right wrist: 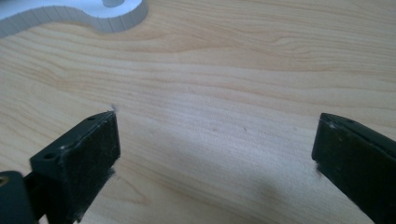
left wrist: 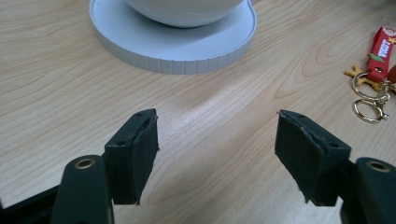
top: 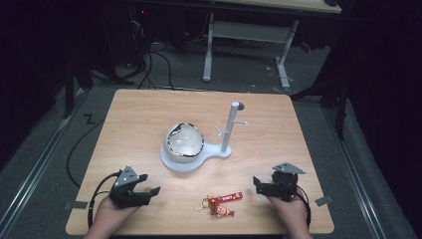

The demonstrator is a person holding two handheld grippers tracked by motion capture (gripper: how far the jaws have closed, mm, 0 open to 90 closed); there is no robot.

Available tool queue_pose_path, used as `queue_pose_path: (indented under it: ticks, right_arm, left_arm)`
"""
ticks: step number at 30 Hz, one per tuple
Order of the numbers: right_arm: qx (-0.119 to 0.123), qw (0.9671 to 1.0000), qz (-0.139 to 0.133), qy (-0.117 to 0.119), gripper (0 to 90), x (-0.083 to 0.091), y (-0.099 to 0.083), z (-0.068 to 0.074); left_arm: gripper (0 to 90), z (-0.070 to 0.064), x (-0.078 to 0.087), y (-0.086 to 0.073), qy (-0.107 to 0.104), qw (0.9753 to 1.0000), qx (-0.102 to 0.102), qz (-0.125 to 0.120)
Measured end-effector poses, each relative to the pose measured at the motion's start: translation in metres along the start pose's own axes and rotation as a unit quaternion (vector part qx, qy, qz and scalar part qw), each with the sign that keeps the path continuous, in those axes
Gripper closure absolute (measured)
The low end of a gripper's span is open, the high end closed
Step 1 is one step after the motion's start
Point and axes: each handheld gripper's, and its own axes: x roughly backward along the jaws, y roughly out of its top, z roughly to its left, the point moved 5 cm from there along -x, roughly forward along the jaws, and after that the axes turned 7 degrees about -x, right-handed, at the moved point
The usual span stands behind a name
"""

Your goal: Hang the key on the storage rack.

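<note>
At the bottom centre of the high view the red keychain (top: 222, 202) lies flat between both empty, wide-apart grippers, its strap running left to right, a little nearer the right gripper (top: 258, 183) than the left gripper (top: 152, 192), with the white stand (top: 219, 151) farther up the table (top: 139, 114).

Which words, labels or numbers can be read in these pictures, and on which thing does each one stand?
Red keychain strap: pale lettering, too small and blurred to read in the high view.
The same strap in the left gripper view: letters cut off and blurred, unreadable.
Nothing else carries readable text.
</note>
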Motion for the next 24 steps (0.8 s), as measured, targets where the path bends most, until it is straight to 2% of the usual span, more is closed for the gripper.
queue_pose_path:
  ticks: [4, 9, 10, 11, 12, 17, 20, 22, 23, 24]
  right_arm:
    - [-0.008, 1.0, 0.004, -0.003, 3.3, 0.002, -0.003, -0.004]
    - [-0.009, 0.9999, 0.005, -0.004, 4.4, 0.007, -0.005, -0.006]
    - [-0.007, 1.0, 0.004, 0.0, 5.0, 0.009, -0.005, -0.005]
    - [0.003, 0.9999, 0.005, 0.016, 5.7, 0.012, -0.005, -0.002]
    - [0.003, 0.9999, 0.005, 0.016, 5.7, 0.012, -0.005, -0.002]
    - [0.04, 0.9981, 0.006, 0.046, 13.5, 0.012, -0.003, 0.012]
    - [0.053, 0.9962, 0.015, 0.067, 15.1, 0.01, -0.002, 0.022]
    - [0.069, 0.9935, 0.025, 0.087, 18.2, 0.006, -0.004, 0.034]
    - [0.069, 0.9935, 0.025, 0.087, 18.2, 0.006, -0.004, 0.034]
    - [0.073, 0.992, 0.028, 0.099, 18.9, 0.005, -0.005, 0.039]
  left_arm:
    - [30.6, -0.001, -0.003, 0.002, -0.001, 1.0, -0.005, 0.003]
    - [30.6, -0.001, 0.003, 0.005, 0.003, 0.9999, -0.008, -0.006]
    - [30.7, 0.0, 0.004, 0.005, 0.004, 0.9999, -0.003, -0.009]
    - [30.7, 0.001, 0.004, 0.005, 0.003, 1.0, -0.002, -0.009]
    - [30.7, 0.001, 0.005, 0.004, 0.004, 1.0, -0.001, -0.009]
    - [30.7, 0.001, 0.008, 0.002, 0.008, 0.9999, -0.001, -0.01]
    - [30.7, 0.002, 0.011, 0.002, 0.011, 0.9999, -0.006, -0.012]
    - [30.7, 0.003, 0.013, 0.002, 0.013, 0.9998, -0.003, -0.014]
    - [30.7, 0.003, 0.013, 0.002, 0.013, 0.9998, -0.003, -0.014]
    - [30.7, 0.004, 0.015, 0.001, 0.015, 0.9998, -0.003, -0.014]
